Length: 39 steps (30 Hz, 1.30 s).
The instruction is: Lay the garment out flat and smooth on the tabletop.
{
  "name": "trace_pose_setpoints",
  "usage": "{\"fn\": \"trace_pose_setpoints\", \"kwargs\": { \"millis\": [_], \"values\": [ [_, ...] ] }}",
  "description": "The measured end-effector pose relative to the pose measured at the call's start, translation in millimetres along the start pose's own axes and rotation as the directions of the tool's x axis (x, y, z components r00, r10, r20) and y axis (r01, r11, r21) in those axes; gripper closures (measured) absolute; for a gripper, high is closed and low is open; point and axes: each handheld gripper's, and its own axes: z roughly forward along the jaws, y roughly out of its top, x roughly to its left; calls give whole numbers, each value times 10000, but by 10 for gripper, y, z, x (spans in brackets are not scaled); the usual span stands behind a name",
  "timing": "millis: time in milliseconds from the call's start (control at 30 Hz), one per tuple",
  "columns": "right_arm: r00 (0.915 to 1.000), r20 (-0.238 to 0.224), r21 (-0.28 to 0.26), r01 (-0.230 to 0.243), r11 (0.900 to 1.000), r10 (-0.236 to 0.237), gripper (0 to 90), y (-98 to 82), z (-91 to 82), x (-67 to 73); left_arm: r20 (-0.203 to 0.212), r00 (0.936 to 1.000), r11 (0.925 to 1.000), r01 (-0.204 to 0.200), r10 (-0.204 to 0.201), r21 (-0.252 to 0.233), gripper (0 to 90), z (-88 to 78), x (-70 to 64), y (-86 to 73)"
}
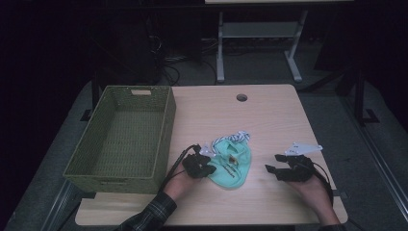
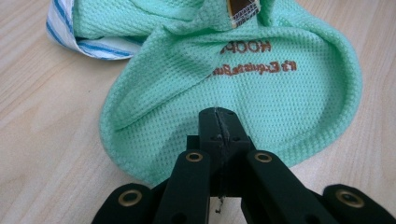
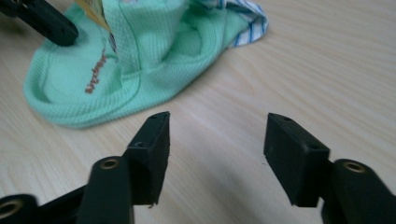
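Garment: a mint-green knit piece (image 1: 231, 166) with a blue-striped white part (image 1: 239, 137) at its far end is spread on the table (image 1: 269, 115), near the front edge and between the two grippers; brown lettering and a tag are seen on it in the left gripper view.
Left gripper: the left gripper (image 2: 218, 122) is closed tight, its jaws pressed together on the near hem of the garment, so the cloth is judged to be pinched there.
Right gripper: the right gripper (image 3: 215, 140) is held partly open above bare wood, nothing between its jaws, a little apart from the garment's right edge.
Basket: a green woven basket (image 1: 163, 139) is standing at the left of the table, nothing seen inside it.
Step in hand: a two-point hold on the garment is judged to be under way.
Advice: the right jaws are best brought to the hem opposite the left pinch and closed on a single layer of cloth, not on a bunched fold.
Care: the left pinch is best kept firm while the second grip is taken, so that the cloth is not dragged across the wood.
Risk: a shallow bite on the rolled hem is likely to slip when the garment is lifted.
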Motion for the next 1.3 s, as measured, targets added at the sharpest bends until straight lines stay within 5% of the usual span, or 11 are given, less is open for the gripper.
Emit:
{"fn": "trace_pose_setpoints", "kwargs": {
  "millis": [567,1300],
  "values": [
    [9986,-144,-191,513,9985,-515,593,439,258,-127,70,9999,10000,78,-78,16,892,1,3,3],
    [9999,-144,-199,-37,9998,34,694,777,784,-342,108,9999,10000,59,-59,28,892,0,6,4]
  ]
}}
